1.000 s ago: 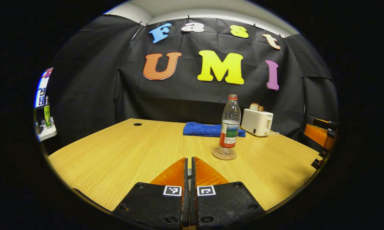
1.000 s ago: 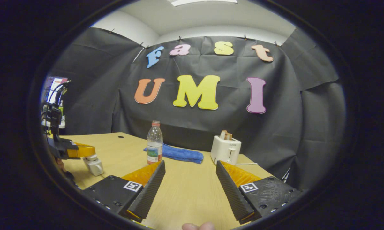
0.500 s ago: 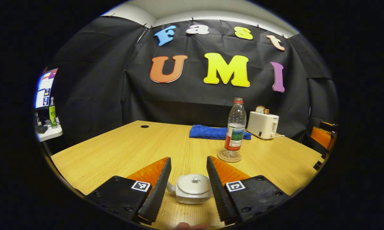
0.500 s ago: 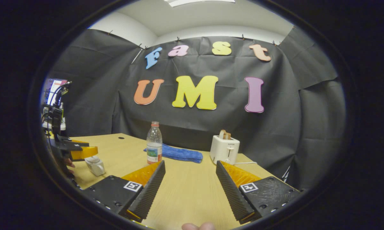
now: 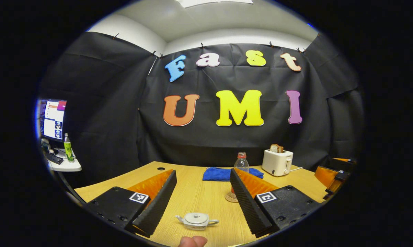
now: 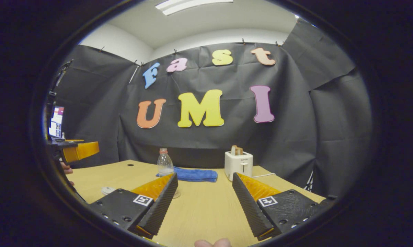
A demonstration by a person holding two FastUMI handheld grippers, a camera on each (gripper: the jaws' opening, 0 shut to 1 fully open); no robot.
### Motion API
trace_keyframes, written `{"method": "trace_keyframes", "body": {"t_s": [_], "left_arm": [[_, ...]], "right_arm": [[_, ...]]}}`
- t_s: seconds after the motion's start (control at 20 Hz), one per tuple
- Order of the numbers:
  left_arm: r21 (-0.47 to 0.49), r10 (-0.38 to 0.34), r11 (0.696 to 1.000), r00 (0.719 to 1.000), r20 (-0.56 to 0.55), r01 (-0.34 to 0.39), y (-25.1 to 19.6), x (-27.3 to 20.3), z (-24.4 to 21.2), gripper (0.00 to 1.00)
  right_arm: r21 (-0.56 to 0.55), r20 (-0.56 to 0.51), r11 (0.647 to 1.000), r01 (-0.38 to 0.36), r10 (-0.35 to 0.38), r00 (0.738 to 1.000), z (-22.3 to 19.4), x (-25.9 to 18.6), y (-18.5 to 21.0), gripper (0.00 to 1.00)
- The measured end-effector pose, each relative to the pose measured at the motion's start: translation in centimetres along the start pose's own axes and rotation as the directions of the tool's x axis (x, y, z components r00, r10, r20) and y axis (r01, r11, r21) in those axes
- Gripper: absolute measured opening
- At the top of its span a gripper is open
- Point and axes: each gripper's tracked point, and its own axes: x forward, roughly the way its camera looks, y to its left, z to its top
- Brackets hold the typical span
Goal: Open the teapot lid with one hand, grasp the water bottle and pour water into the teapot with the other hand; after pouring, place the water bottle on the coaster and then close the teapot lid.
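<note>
Above the lidded teapot (image 5: 196, 220), left tongs (image 5: 203, 192) and right tongs (image 6: 203, 195) spread, empty

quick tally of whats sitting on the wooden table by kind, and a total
teapot: 1
water bottle: 1
coaster: 1
blue towel: 1
toaster: 1
total: 5
Both the left gripper and the right gripper are open and hold nothing.
</note>
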Motion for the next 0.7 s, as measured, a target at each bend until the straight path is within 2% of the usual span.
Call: {"method": "trace_keyframes", "body": {"t_s": [0.05, 0.15, 0.25, 0.3, 0.35, 0.55, 0.7], "left_arm": [[0.003, -0.010, 1.000, 1.000, -0.002, 0.010, -0.8, -0.8, -0.2, 0.98], [0.016, -0.035, 0.999, 0.999, 0.009, 0.034, -2.1, -1.9, -0.1, 1.00], [0.034, -0.059, 0.998, 0.998, 0.006, 0.059, -3.2, -2.7, -0.3, 0.98], [0.030, -0.067, 0.997, 0.998, 0.012, 0.066, -3.5, -3.1, -0.2, 1.00], [0.019, -0.073, 0.997, 0.997, 0.019, 0.073, -3.6, -3.3, -0.1, 0.98], [0.025, -0.071, 0.997, 0.997, 0.036, 0.071, -3.5, -3.9, 0.3, 0.98], [0.021, -0.111, 0.994, 0.994, 0.011, 0.111, -4.9, -3.8, -0.5, 0.98]], "right_arm": [[-0.004, 0.002, 1.000, 0.006, -0.006, 1.000, 0.3, -0.3, 0.0, 0.95], [-0.025, 0.008, 1.000, 0.008, -0.008, 1.000, 0.6, -1.0, 0.4, 0.97], [-0.039, -0.002, 0.999, 0.009, -0.009, 1.000, 0.3, -1.8, 0.9, 0.95], [-0.030, -0.007, 1.000, 0.007, -0.007, 1.000, 0.1, -2.2, 1.3, 0.96], [-0.024, -0.015, 1.000, 0.007, -0.007, 1.000, -0.2, -2.5, 1.6, 0.95], [-0.027, -0.023, 0.999, 0.032, -0.032, 0.999, -0.4, -3.3, 1.8, 0.97], [-0.046, -0.017, 0.998, 0.052, -0.053, 0.998, -0.2, -3.6, 1.7, 0.95]]}}
